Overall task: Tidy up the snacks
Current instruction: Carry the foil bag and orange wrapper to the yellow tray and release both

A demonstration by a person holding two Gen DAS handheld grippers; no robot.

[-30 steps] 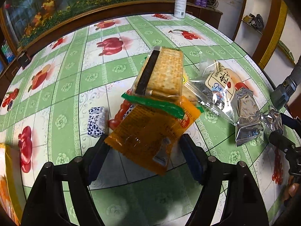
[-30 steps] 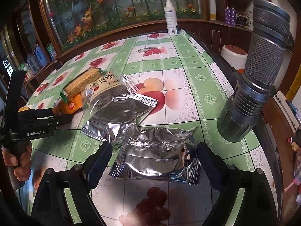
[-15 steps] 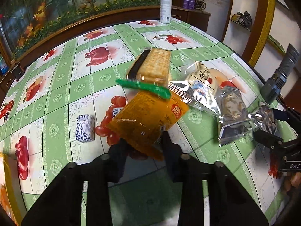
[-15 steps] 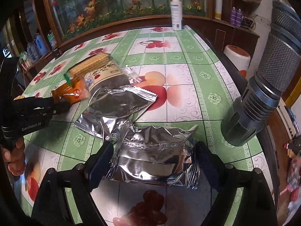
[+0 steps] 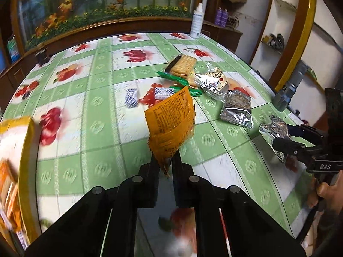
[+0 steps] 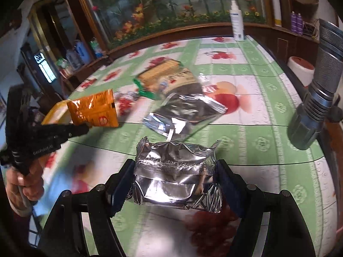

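Standing nearly upright, orange packet (image 5: 171, 120) is pinched by left claw (image 5: 166, 162).

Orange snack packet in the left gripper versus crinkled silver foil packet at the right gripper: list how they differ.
The orange snack packet is printed and flat; the crinkled silver foil packet is plain, shiny and puffy. The orange one hangs lifted off the table, pinched at one corner by the left gripper; the silver one sits between the right gripper's fingers, which have just been closing. Both are sealed snack packs.

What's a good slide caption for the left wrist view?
Left tool lifts an orange snack packet off the fruit-print tablecloth.
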